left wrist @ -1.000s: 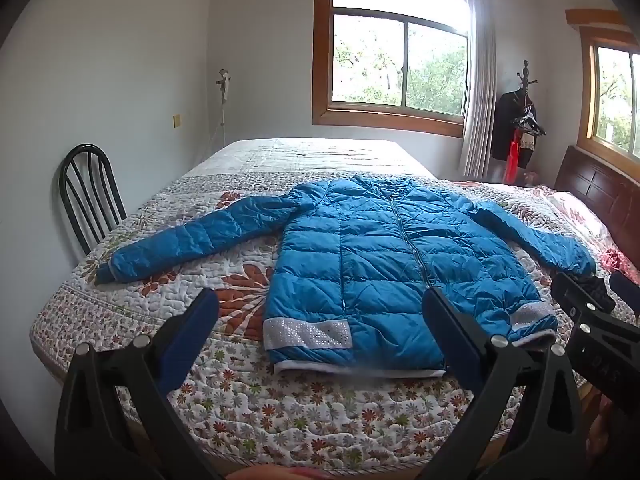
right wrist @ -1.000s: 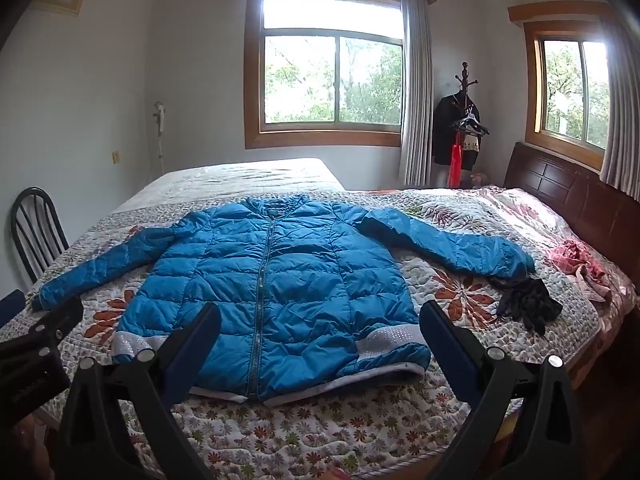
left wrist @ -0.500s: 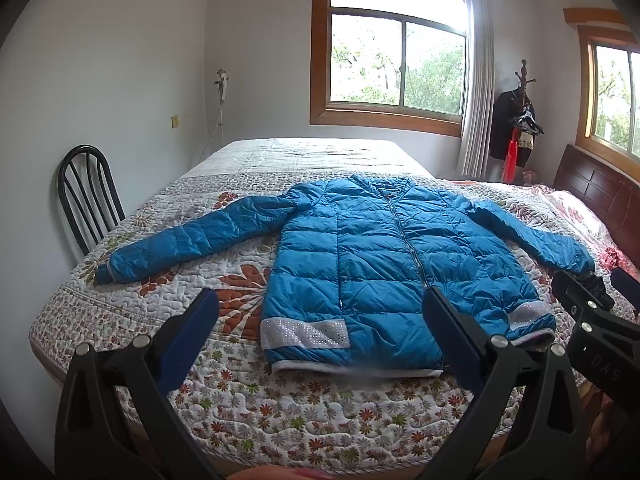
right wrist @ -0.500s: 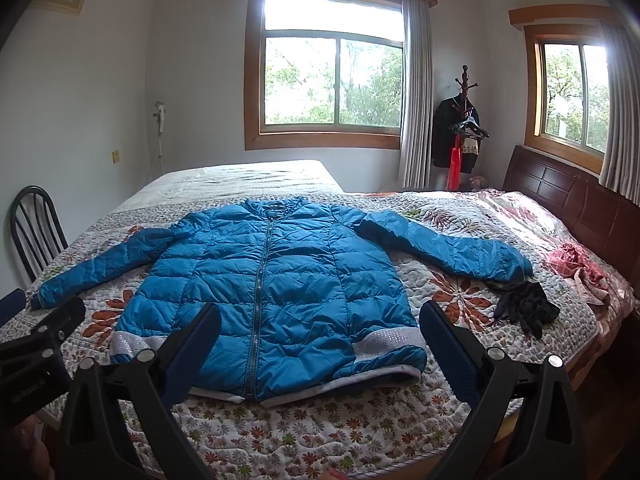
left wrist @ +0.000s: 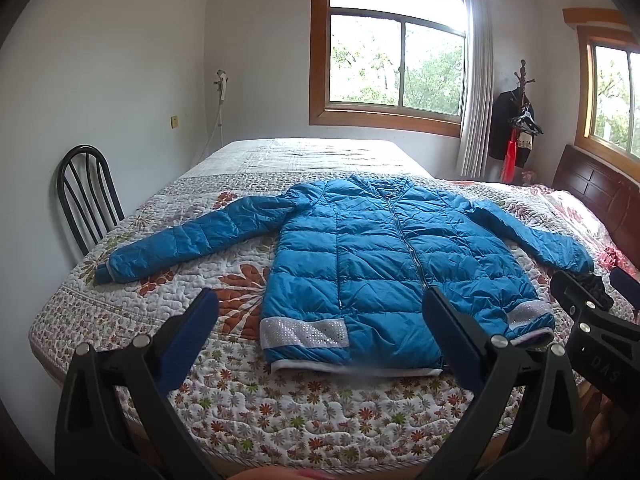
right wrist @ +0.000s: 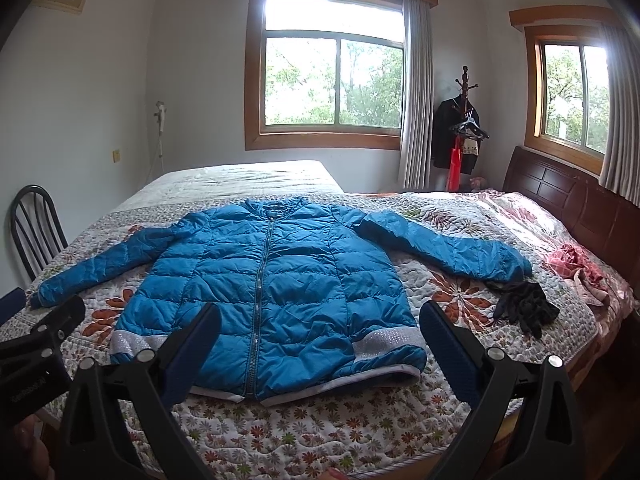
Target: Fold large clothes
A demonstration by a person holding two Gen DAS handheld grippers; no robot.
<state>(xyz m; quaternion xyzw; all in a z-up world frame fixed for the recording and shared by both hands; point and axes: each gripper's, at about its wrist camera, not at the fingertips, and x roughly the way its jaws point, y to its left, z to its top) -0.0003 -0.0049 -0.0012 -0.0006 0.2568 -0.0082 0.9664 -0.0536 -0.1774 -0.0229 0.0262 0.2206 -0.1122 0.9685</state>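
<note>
On the bed (left wrist: 280,412), over a flowered quilt, lies one blue puffer jacket (left wrist: 380,264), spread flat on its front-up side with the zipper (right wrist: 259,292) closed along the middle. Its two sleeves reach out to either side: one sleeve (left wrist: 188,240) runs toward the black chair (left wrist: 86,196) and the other sleeve (right wrist: 444,248) toward the dark wooden headboard (right wrist: 568,196). Two silvery bands mark the hem, one at each front corner. The hem lies near the bed's closest edge.

The left tool (left wrist: 320,328) hangs above that edge, its two blue-padded fingers spread wide and empty, apart from the jacket. The right tool (right wrist: 320,328) hovers likewise beside it, two fingers released wide, gripping nothing; each tool shows at the border of the other's view.

One small black garment (right wrist: 524,308) rests on the quilt just beside the cuff of the sleeve nearer the headboard. One pinkish crumpled cloth (right wrist: 576,264) lies further toward the headboard. The room has two wood-framed windows, the larger window (right wrist: 332,76) behind the bed and the side window (right wrist: 572,92) over the headboard. One coat stand (right wrist: 464,120) with dark clothes stands in the corner between them
</note>
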